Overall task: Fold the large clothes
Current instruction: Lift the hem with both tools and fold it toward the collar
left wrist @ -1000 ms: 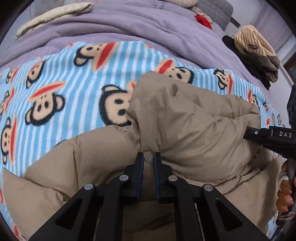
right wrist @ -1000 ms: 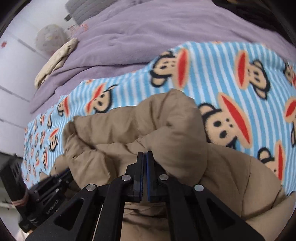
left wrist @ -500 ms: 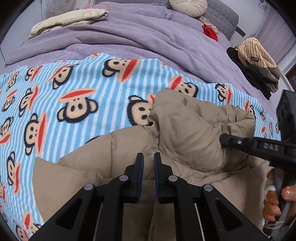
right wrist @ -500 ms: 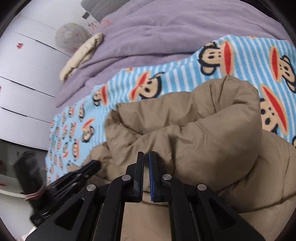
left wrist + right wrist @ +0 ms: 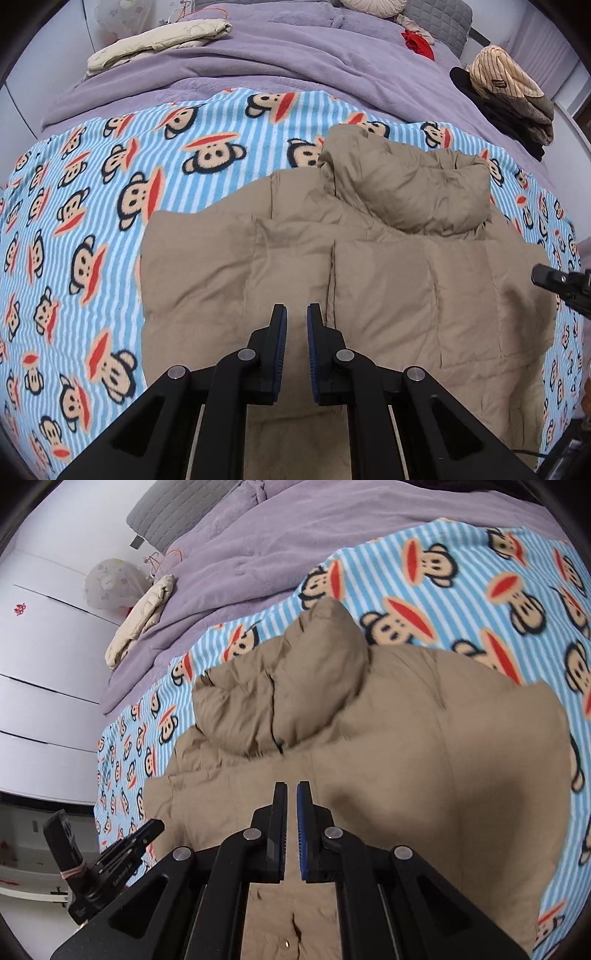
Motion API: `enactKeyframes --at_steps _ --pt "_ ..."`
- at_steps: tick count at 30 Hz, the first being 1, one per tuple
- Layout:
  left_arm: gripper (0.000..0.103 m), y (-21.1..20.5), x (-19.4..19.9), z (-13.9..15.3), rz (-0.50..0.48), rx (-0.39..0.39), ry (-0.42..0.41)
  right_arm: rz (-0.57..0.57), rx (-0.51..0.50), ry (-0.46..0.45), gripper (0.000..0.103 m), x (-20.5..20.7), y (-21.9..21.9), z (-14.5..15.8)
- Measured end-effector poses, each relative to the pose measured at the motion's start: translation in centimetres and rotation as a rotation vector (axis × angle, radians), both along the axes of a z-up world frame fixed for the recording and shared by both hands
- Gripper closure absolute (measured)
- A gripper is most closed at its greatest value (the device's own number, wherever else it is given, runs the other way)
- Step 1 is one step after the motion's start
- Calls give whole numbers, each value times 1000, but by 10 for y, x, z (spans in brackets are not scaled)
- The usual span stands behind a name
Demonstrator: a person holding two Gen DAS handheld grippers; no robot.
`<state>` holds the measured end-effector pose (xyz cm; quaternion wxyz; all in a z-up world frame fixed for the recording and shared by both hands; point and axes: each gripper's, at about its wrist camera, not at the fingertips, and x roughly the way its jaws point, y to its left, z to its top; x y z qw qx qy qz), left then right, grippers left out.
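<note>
Bed inventory, left to right.

1. Cream folded garment [image 5: 159, 42], on the purple blanket [image 5: 295, 59] at the far left; apparently set aside, out of the folding area.
2. Monkey-print fleece [image 5: 92, 192], striped blue and white, spread flat as the folding surface.
3. Left tool [image 5: 296, 317], pads slightly parted, gripping nothing, poised over the jacket's near panel.
4. Tan puffer jacket [image 5: 388, 280], the task item, lying on the fleece. Body spread flat, a bulky sleeve or hood bunched on its far edge, probably folded inward to narrow the bundle.
5. Right tool [image 5: 291, 794], narrow gap between pads, nothing held, above the jacket's near edge.
6. Stacked dark and striped clothes [image 5: 513, 96], far right.
</note>
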<state>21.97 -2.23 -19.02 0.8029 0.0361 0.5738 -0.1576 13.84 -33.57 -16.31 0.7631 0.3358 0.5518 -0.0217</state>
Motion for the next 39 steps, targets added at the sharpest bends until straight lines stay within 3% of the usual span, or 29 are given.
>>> enactKeyframes --at_steps 5,6,7,10,17,19,20,21,28,35,39 --pt "90 4 -36 10 6 20 15 -51 12 31 97 -72 -1 10" --pt "61 3 -43 13 1 27 13 -61 11 36 97 -85 -3 13" --pt "2 2 -49 16 2 41 10 -70 11 40 97 -97 -4 15" --pt "1 -3 -69 32 -14 80 -49 -90 12 40 97 -127 -6 20" --pt "1 -16 -107 54 -16 104 -54 -111 21 23 95 -176 -17 33" --pt "1 -18 -120 57 -7 104 -52 -104 23 14 69 -187 -20 37" --pt "1 -19 -127 59 0 104 -52 -101 20 8 34 -192 -21 40" --pt "1 -19 -135 59 9 105 -53 -98 20 -3 9 -197 -22 43" --pt "1 -1 -192 58 94 95 -13 -18 35 -33 0 -222 -19 49" --pt "1 44 -225 45 116 183 -13 -27 119 -18 0 -267 -4 42" --pt "1 86 -241 30 109 101 69 -132 159 40 0 -305 8 21"
